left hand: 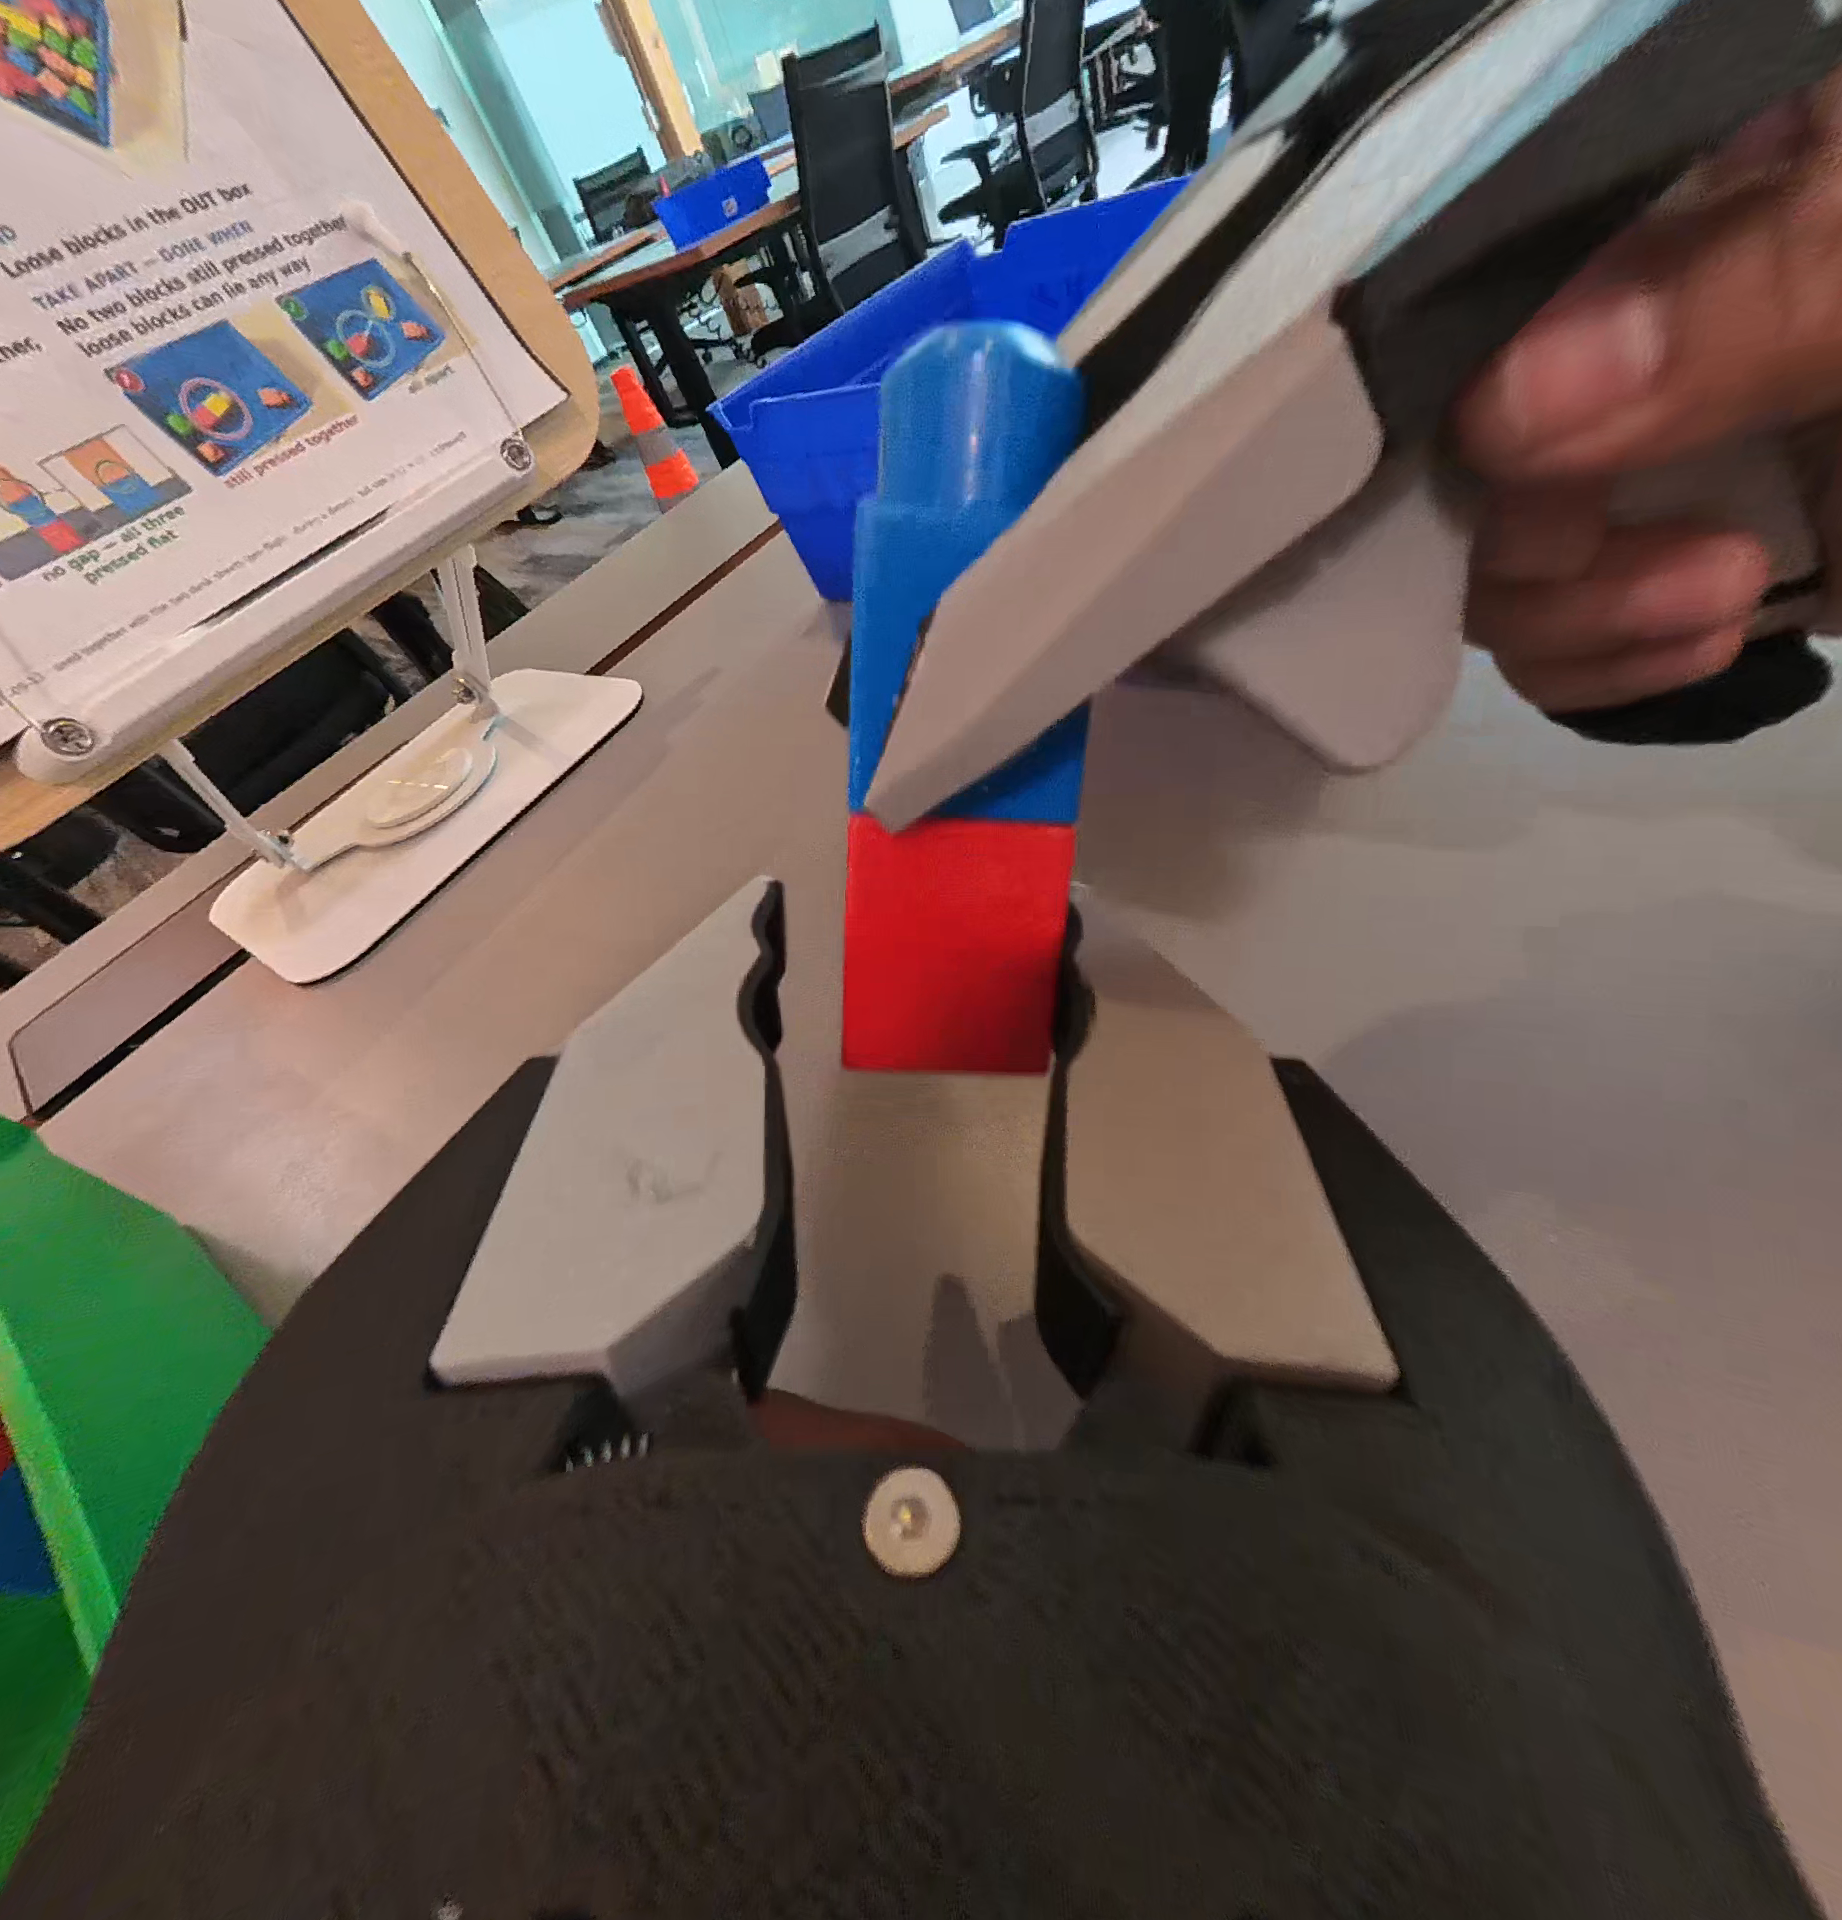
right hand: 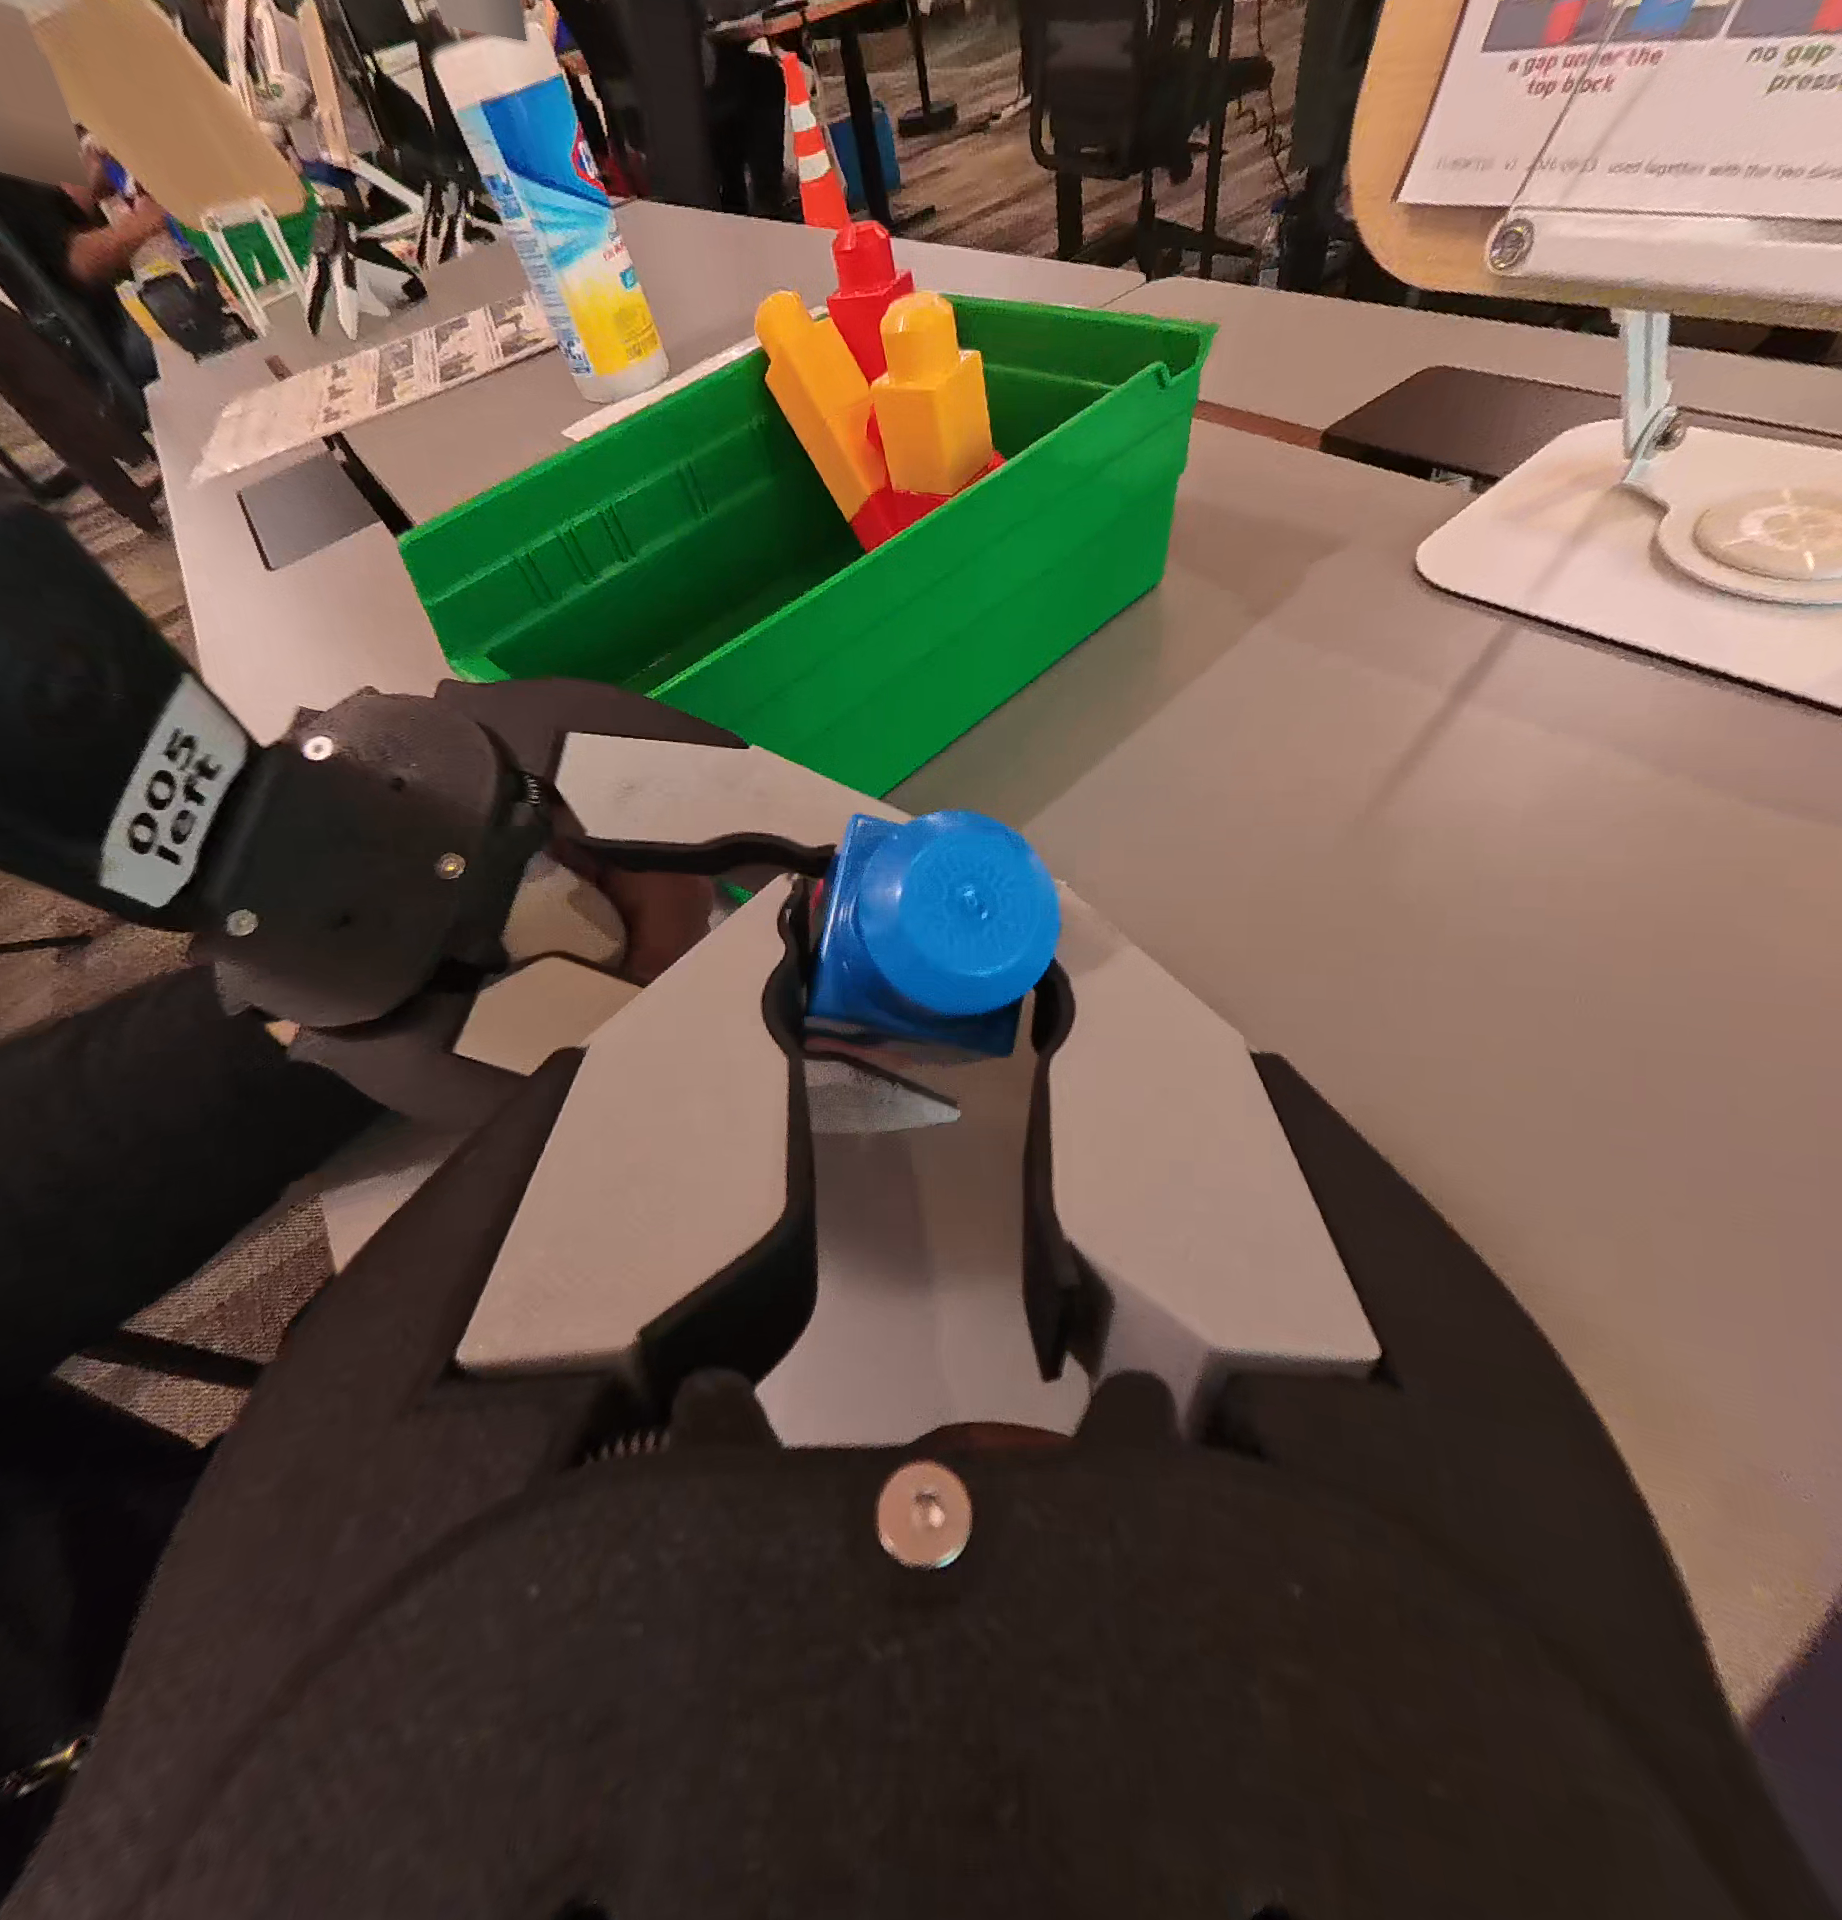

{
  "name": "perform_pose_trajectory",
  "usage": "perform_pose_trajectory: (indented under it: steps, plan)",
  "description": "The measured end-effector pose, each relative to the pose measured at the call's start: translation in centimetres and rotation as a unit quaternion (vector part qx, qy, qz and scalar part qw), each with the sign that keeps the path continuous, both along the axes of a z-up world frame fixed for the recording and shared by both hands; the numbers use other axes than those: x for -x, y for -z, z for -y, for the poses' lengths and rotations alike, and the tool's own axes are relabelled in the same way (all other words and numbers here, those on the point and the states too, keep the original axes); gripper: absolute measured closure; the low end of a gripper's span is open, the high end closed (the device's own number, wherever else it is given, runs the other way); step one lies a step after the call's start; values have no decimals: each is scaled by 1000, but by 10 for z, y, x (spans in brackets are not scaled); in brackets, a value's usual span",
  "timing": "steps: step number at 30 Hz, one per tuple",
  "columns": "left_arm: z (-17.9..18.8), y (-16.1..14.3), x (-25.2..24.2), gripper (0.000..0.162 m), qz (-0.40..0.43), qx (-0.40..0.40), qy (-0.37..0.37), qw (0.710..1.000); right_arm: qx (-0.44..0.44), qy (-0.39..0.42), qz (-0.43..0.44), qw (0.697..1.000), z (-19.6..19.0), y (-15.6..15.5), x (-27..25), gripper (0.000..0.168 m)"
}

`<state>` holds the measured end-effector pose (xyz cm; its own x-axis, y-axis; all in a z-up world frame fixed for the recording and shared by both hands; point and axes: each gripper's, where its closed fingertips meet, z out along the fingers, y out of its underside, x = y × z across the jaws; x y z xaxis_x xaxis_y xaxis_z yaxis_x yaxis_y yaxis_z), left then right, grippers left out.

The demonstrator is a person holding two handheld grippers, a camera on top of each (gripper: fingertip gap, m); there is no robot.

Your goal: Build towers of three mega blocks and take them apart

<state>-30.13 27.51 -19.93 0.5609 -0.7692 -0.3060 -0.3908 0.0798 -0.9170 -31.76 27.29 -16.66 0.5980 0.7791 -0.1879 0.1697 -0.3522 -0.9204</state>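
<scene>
A red block (left hand: 948,945) stands on the grey table (left hand: 1416,1039). A blue block (left hand: 958,582) with a round stud sits on top of it. My left gripper (left hand: 922,935) is level with the red block, one finger on each side. Its right pad touches the block and a thin gap shows at the left pad. My right gripper (right hand: 922,935) comes in from above and is shut on the blue block (right hand: 938,925). In the left wrist view it reaches in from the upper right (left hand: 870,748). Only a sliver of the red block shows in the right wrist view.
A green bin (right hand: 792,644) beyond the tower holds yellow and red blocks (right hand: 927,405). A blue bin (left hand: 813,457) stands behind the tower. An instruction sheet on a white stand (left hand: 429,821) is at the left. A wipes canister (right hand: 564,208) stands past the green bin. Only a small space, under 4 cm, lies between the two pairs of fingers.
</scene>
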Motion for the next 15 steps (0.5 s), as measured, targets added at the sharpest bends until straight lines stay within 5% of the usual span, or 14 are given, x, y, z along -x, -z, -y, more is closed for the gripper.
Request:
perform_pose_trajectory:
  steps: [15]
  plan:
    - [13,12,-7,125,-29,27,49,998,-7,-55,-31,998,17,-15,2,129]
